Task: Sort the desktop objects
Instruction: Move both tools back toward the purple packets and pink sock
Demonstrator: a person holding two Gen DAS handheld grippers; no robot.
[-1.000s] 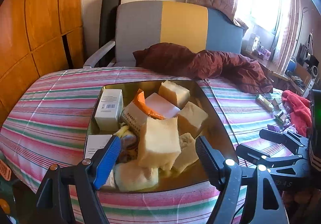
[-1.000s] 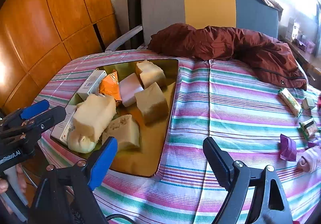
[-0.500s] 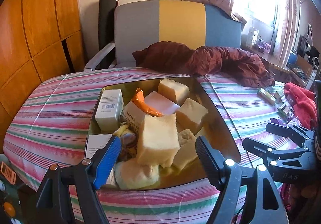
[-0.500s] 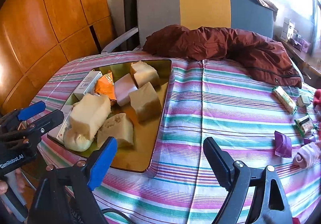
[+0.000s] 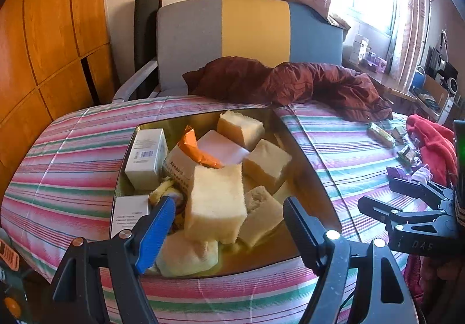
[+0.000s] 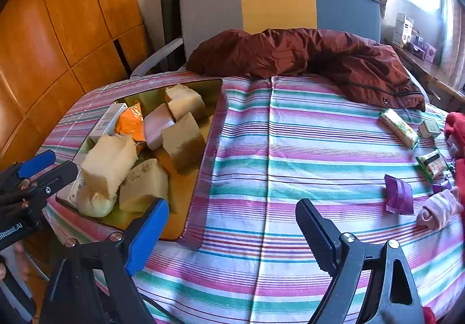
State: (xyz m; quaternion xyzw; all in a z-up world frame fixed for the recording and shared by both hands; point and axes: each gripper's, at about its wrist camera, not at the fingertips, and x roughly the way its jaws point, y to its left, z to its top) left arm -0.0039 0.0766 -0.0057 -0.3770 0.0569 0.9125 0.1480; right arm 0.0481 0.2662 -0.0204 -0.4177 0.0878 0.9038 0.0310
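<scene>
Stripes of pink, green and white covered the table (image 6: 290, 149) before us. We held the left gripper (image 5: 229, 225) above the near end of the gold tray (image 5: 308, 155), its jaws spread wide with nothing pressed between them. The tray sat on the left side of the table, heaped with pale sponge blocks (image 5: 216, 202), a white box (image 5: 146, 157) at its left edge and an orange packet (image 5: 194, 147) in the middle. We kept the right gripper (image 6: 232, 225) over bare cloth just right of the tray, also empty and with its jaws apart. Far to the right lay the loose things: a purple packet (image 6: 398, 194), a rolled pink sock (image 6: 438, 209), a long green bar (image 6: 399, 128) and a small green packet (image 6: 433, 164). A dark red jacket (image 6: 305, 57) was slumped across the far edge of the table, against the chair (image 6: 276, 1).
</scene>
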